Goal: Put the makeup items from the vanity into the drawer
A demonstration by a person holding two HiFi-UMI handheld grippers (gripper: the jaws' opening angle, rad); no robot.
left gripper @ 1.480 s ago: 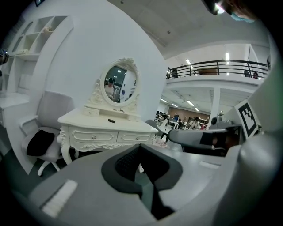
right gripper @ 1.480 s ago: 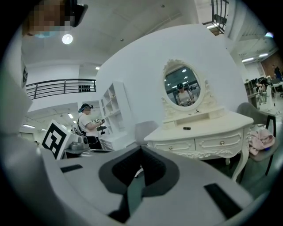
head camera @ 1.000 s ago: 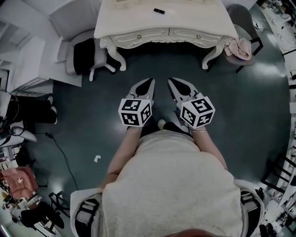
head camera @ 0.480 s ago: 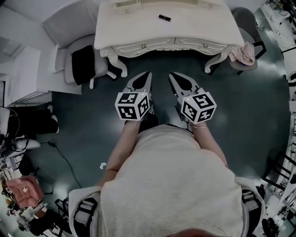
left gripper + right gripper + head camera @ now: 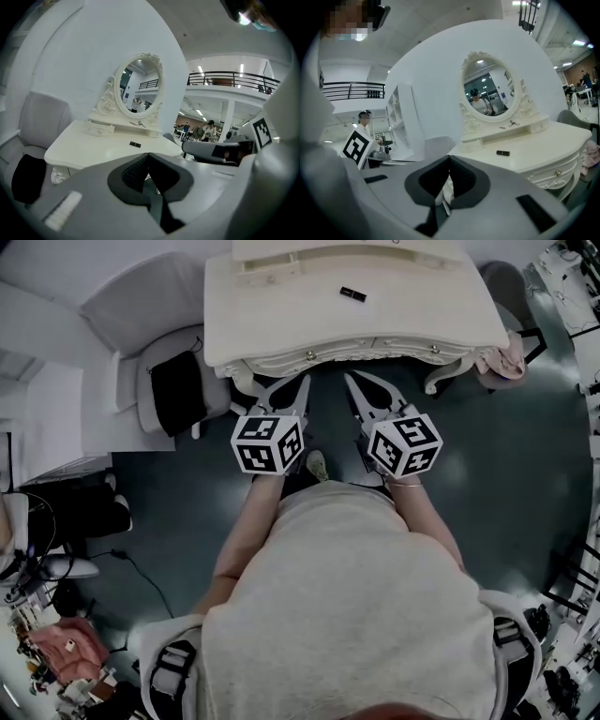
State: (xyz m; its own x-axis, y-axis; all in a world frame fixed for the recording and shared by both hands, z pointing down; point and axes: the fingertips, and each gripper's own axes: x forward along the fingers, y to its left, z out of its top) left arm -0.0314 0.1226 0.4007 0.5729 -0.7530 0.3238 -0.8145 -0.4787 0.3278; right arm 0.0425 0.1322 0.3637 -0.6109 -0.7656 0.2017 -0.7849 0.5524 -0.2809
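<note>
A white vanity (image 5: pixel 281 315) stands ahead with a small black tube (image 5: pixel 352 293) lying on its top. The same black tube (image 5: pixel 135 144) shows in the left gripper view and, as the black tube (image 5: pixel 502 153), in the right gripper view. A thin metal tool (image 5: pixel 513 123) rests on the shelf under the oval mirror (image 5: pixel 491 89). The front drawers, with round knobs (image 5: pixel 309 355), are closed. My left gripper (image 5: pixel 302 381) and right gripper (image 5: pixel 349 378) are side by side at the vanity's front edge, both shut and holding nothing.
A grey chair (image 5: pixel 173 381) with a black cushion stands left of the vanity. Another chair with a pink cloth (image 5: pixel 502 360) is at its right corner. A white shelf unit (image 5: pixel 56 409) lies farther left, and a cable (image 5: pixel 141 568) runs over the dark floor.
The person has walked toward the vanity. Both grippers, still shut, have gone from mid-floor up to its front edge.
</note>
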